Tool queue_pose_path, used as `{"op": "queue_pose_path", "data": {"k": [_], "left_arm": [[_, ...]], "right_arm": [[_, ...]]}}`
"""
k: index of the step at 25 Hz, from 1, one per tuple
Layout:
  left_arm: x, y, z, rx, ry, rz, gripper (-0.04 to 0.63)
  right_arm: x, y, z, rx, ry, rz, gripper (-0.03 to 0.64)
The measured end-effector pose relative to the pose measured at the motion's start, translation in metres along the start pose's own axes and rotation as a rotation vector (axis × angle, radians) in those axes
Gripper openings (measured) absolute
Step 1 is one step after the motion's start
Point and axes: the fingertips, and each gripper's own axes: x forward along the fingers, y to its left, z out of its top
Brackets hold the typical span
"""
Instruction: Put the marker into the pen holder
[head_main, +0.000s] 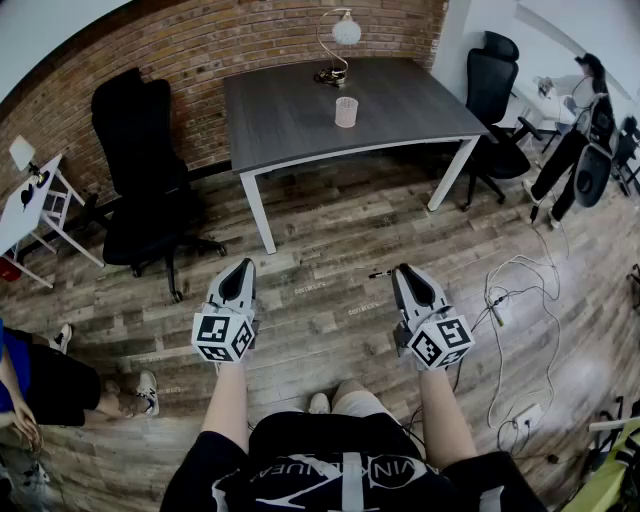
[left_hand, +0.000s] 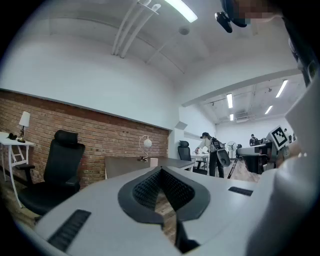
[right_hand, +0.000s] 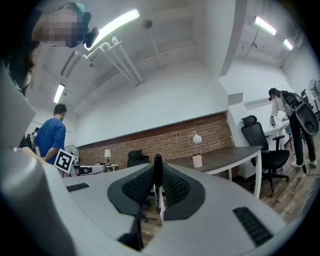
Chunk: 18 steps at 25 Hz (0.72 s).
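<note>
The right gripper (head_main: 404, 272) has its jaws narrowed onto a black marker (right_hand: 158, 172), which stands pinched crosswise between the ridged pads, while the left gripper (head_main: 240, 270) has its jaws pressed together at the tips around nothing. Both hang over the wood-plank floor (head_main: 330, 240), well short of the far grey table (head_main: 290, 115). There a pink pen holder (head_main: 346, 112) stands near a desk lamp (head_main: 340, 45), with a brick wall (head_main: 200, 40) behind and a black office chair (head_main: 140, 160) to the left.
</note>
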Motion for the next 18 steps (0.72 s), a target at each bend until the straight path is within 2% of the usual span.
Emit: {"op": "queue_pose_path", "data": {"k": [18], "left_arm": [[0.035,0.022,-0.021,-0.018,0.024,-0.017,0.012]], "right_arm": [[0.038,-0.018,-0.013,0.015,0.007,-0.024,0.055]]}}
